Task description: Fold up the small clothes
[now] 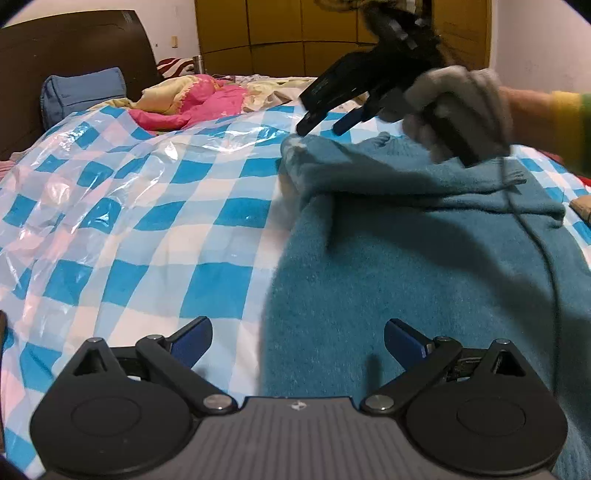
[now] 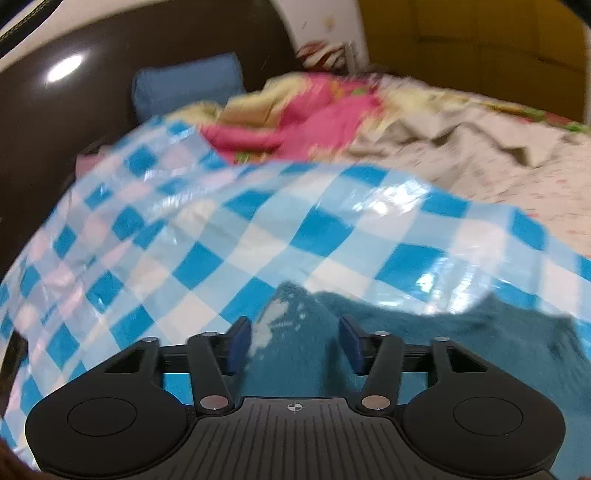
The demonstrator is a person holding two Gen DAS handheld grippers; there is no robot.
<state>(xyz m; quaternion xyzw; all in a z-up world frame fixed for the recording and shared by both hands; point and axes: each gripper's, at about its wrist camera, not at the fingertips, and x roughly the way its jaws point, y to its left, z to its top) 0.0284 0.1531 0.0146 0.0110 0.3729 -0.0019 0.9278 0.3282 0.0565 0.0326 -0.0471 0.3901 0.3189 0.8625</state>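
Note:
A teal knit garment (image 1: 424,266) lies on the blue-and-white checked plastic sheet (image 1: 147,206) over the bed, with one part folded over at its far side. My left gripper (image 1: 297,338) is open and empty, hovering over the garment's near left edge. My right gripper (image 1: 325,125) is seen from the left wrist view, held in a gloved hand above the garment's far corner, fingers apart. In the right wrist view my right gripper (image 2: 295,343) is open, with the garment's corner (image 2: 291,332) lying below and between its fingers. That view is blurred.
A pink and yellow cloth pile (image 1: 192,99) lies beyond the sheet. A blue pillow (image 1: 83,92) leans on the dark headboard (image 1: 74,44). Yellow wardrobe doors (image 1: 280,33) stand at the back. A beige bedsheet (image 2: 461,155) spreads to the right.

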